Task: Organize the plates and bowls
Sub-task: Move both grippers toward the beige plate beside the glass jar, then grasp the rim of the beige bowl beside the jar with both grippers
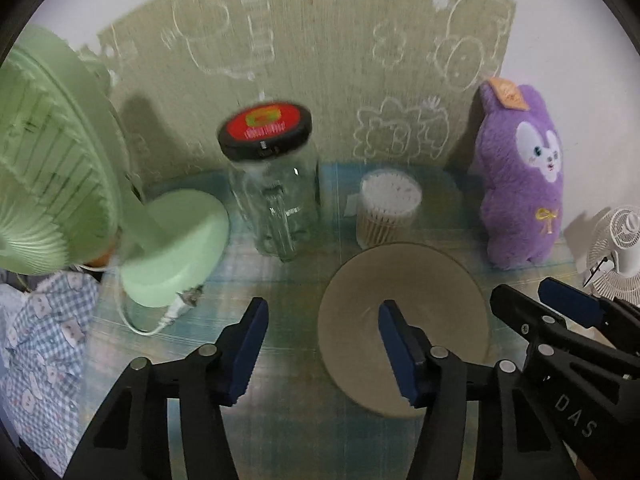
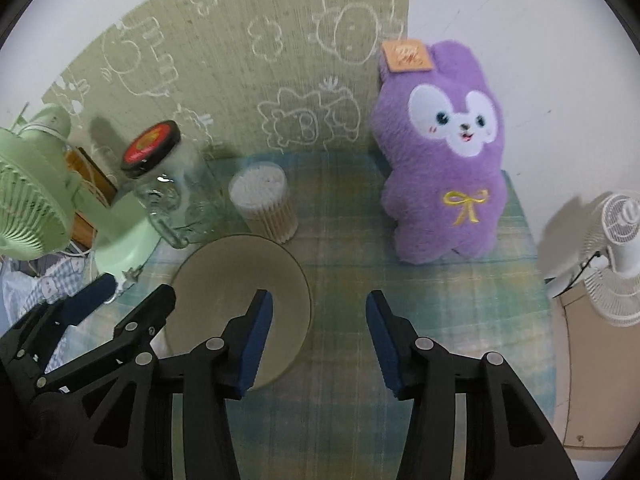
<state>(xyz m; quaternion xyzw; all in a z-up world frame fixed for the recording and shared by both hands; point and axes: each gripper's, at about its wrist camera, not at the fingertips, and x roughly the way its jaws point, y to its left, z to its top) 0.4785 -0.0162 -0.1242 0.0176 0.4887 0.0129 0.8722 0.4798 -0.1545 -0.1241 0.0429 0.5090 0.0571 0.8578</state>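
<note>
A round tan plate (image 1: 400, 292) lies flat on the plaid cloth; it also shows in the right wrist view (image 2: 236, 276). My left gripper (image 1: 322, 312) is open and empty, its right finger over the plate's middle and its left finger over the cloth. My right gripper (image 2: 320, 304) is open and empty, its left finger over the plate's right part and its right finger over bare cloth. The right gripper also shows in the left wrist view (image 1: 532, 300), just right of the plate. No bowl is in view.
A glass jar (image 1: 272, 184) with a red and black lid, a tub of cotton swabs (image 1: 388, 208), a green fan (image 1: 52, 152), a purple plush rabbit (image 2: 444, 152) and a small white fan (image 2: 616, 248) stand around the plate. Checked fabric (image 1: 44, 360) lies at left.
</note>
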